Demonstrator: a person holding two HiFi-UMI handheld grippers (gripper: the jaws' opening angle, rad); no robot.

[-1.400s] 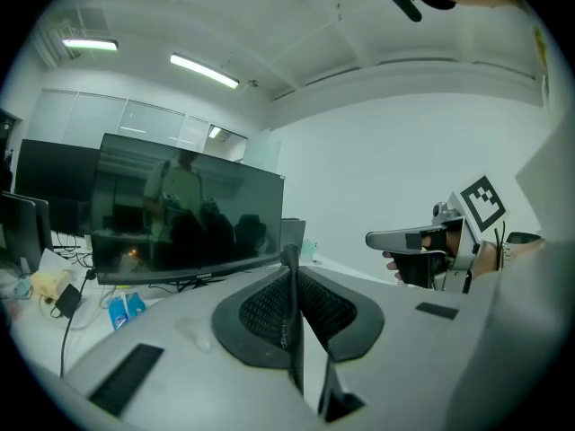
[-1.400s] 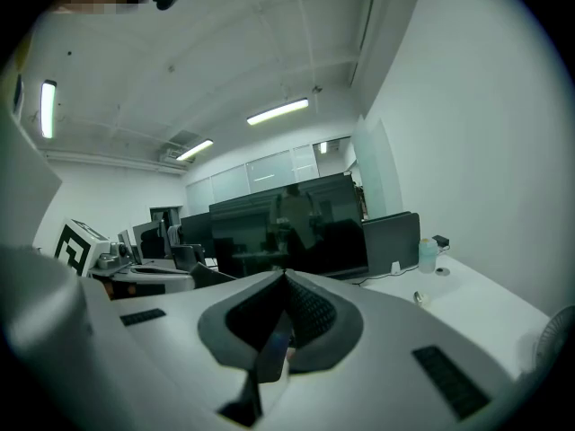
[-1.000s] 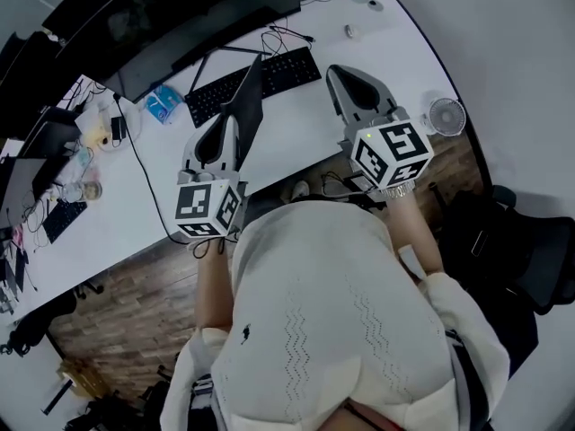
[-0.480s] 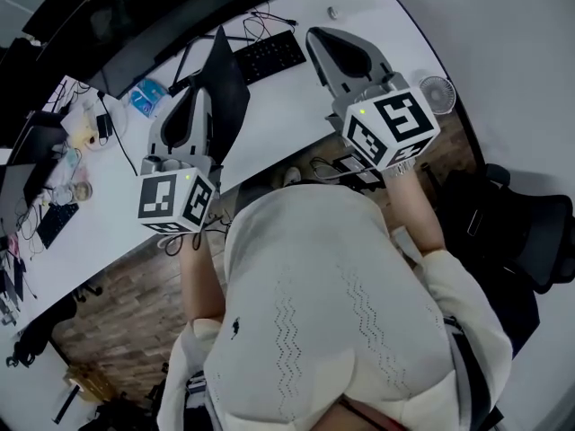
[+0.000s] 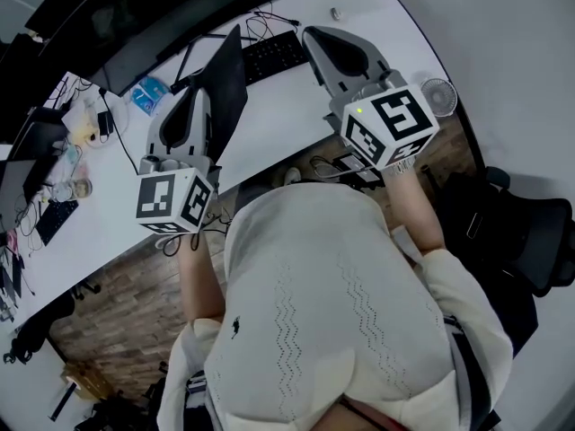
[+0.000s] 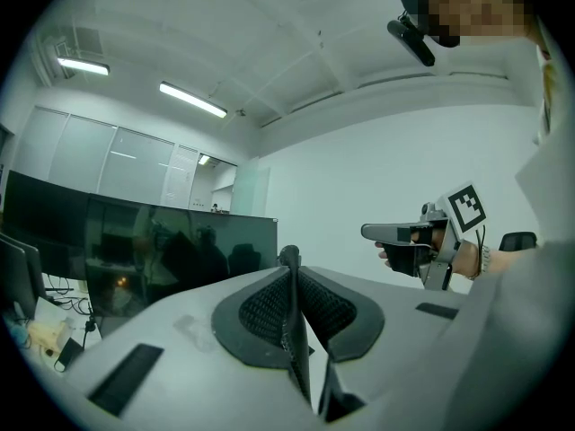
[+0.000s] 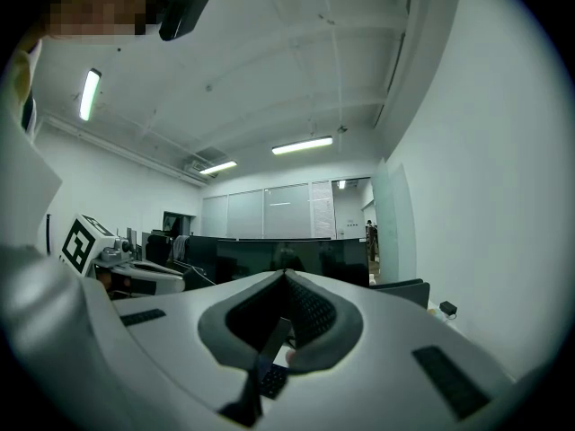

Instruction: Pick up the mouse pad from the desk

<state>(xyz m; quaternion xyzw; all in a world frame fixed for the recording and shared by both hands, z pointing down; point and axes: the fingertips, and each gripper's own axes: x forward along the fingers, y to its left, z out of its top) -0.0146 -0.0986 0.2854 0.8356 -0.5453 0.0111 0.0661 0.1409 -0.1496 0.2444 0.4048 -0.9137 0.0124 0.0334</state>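
Note:
The black mouse pad [image 5: 229, 88] hangs on edge above the white desk [image 5: 278, 119], clamped in my left gripper [image 5: 200, 92]. In the left gripper view the jaws are pressed together on the pad's thin dark edge [image 6: 293, 330], which pokes out at the left gripper's tip [image 6: 288, 259]. My right gripper [image 5: 312, 34] hovers over the desk to the right of the pad, apart from it. In the right gripper view the tips of the right gripper [image 7: 287, 275] meet and I see nothing held between them.
A black keyboard [image 5: 274, 54] and cables lie behind the pad, in front of a wide dark monitor [image 5: 180, 16]. A blue pack [image 5: 146, 97] and clutter sit at the desk's left. A small fan [image 5: 437, 92] and a black chair [image 5: 530, 241] are at the right.
Both grippers have risen. The mouse pad has gone up with the left gripper and now hangs higher above the desk, still on edge.

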